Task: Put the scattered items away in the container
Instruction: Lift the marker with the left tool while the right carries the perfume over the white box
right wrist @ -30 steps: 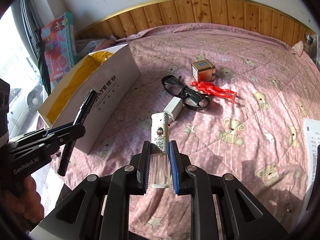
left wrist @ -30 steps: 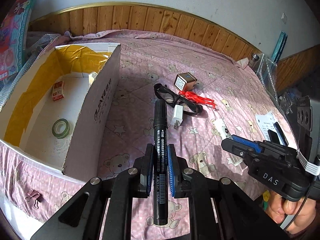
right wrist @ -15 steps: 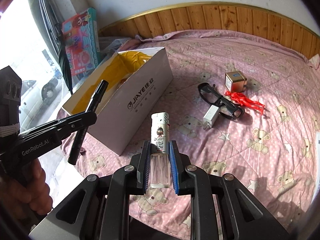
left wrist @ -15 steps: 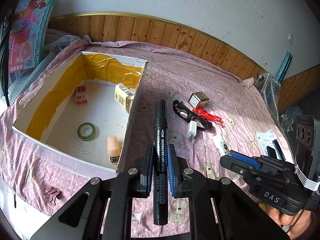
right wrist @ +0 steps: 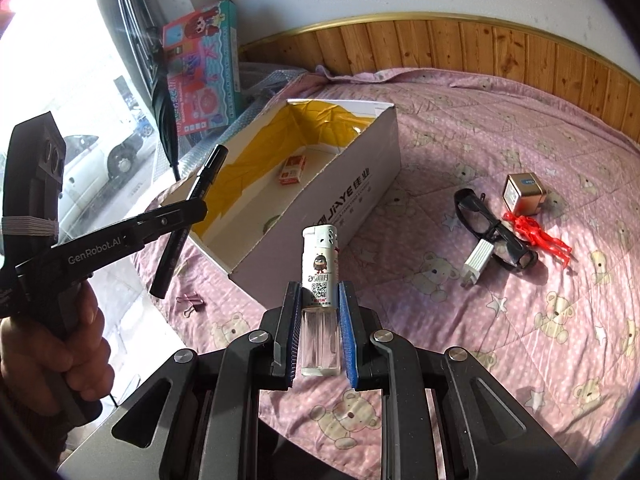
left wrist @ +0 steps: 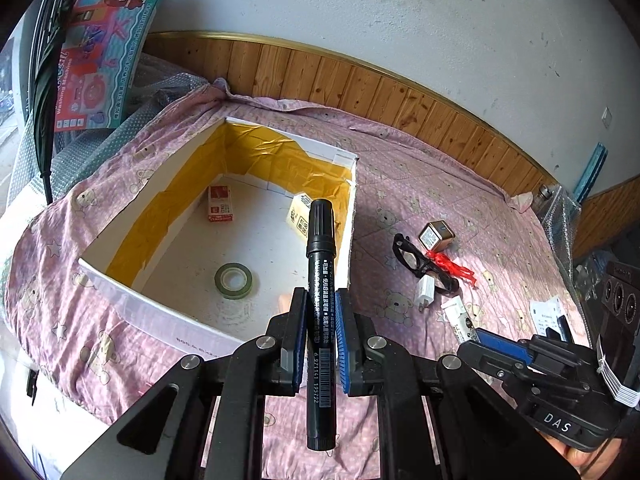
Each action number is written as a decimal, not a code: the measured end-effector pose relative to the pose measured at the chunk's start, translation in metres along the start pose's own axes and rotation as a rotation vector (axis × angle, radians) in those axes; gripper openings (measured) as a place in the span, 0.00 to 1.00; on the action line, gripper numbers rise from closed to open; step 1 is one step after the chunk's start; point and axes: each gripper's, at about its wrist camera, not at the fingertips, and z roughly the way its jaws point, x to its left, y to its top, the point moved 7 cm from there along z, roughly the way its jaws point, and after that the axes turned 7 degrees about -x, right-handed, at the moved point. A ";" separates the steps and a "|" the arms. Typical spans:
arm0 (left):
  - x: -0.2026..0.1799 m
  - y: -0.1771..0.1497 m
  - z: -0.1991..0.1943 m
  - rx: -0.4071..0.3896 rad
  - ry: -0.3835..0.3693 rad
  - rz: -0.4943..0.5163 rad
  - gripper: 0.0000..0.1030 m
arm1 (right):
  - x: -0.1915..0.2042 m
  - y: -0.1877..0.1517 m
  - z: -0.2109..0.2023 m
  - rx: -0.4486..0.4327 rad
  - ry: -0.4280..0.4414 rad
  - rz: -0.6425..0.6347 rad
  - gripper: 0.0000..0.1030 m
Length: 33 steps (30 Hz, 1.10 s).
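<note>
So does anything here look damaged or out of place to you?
The white cardboard box lined with yellow tape has a ragged, torn far rim. Black-framed glasses, a white plug adapter, a red plastic figure and a small pink binder clip lie scattered on the pink bedspread outside it.

Left gripper (left wrist: 319, 322) and right gripper (right wrist: 319, 322), fingers clamped, both raised.
</note>
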 end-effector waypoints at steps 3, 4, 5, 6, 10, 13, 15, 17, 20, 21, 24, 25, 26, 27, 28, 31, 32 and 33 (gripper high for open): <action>0.011 0.005 -0.002 -0.008 0.016 -0.016 0.14 | 0.008 0.007 0.004 -0.001 0.017 -0.020 0.18; 0.015 0.006 -0.002 -0.009 0.019 -0.020 0.14 | 0.010 0.010 0.005 -0.001 0.023 -0.026 0.18; 0.018 0.008 -0.002 -0.011 0.022 -0.024 0.14 | 0.013 0.013 0.006 -0.003 0.028 -0.033 0.18; 0.020 0.010 -0.002 -0.014 0.029 -0.026 0.14 | 0.015 0.016 0.008 -0.004 0.034 -0.038 0.18; 0.030 0.019 -0.001 -0.026 0.045 -0.036 0.14 | 0.026 0.027 0.014 -0.010 0.056 -0.057 0.18; 0.036 0.024 0.001 -0.031 0.053 -0.039 0.14 | 0.033 0.035 0.019 -0.010 0.075 -0.066 0.18; 0.039 0.029 0.002 -0.034 0.056 -0.039 0.14 | 0.038 0.040 0.023 -0.009 0.086 -0.073 0.18; 0.042 0.033 0.004 -0.037 0.061 -0.037 0.14 | 0.043 0.045 0.027 -0.009 0.093 -0.083 0.18; 0.045 0.039 0.007 -0.039 0.068 -0.036 0.14 | 0.049 0.054 0.032 -0.013 0.107 -0.095 0.18; 0.046 0.040 0.008 -0.039 0.070 -0.036 0.14 | 0.050 0.057 0.034 -0.014 0.111 -0.098 0.18; 0.049 0.046 0.013 -0.038 0.075 -0.032 0.14 | 0.054 0.066 0.040 -0.019 0.118 -0.102 0.19; 0.051 0.047 0.014 -0.038 0.077 -0.032 0.14 | 0.054 0.069 0.042 -0.019 0.120 -0.101 0.19; 0.052 0.049 0.016 -0.036 0.080 -0.029 0.14 | 0.055 0.072 0.045 -0.018 0.122 -0.099 0.19; 0.053 0.050 0.019 -0.033 0.083 -0.027 0.14 | 0.056 0.076 0.048 -0.017 0.127 -0.098 0.19; 0.054 0.051 0.021 -0.027 0.085 -0.025 0.14 | 0.056 0.079 0.051 -0.016 0.128 -0.097 0.19; 0.059 0.054 0.031 -0.008 0.100 -0.012 0.14 | 0.058 0.087 0.062 -0.008 0.135 -0.096 0.19; 0.061 0.054 0.035 0.003 0.106 -0.008 0.14 | 0.058 0.090 0.065 -0.005 0.135 -0.096 0.19; 0.064 0.054 0.038 0.012 0.111 -0.008 0.14 | 0.059 0.093 0.069 -0.001 0.137 -0.095 0.19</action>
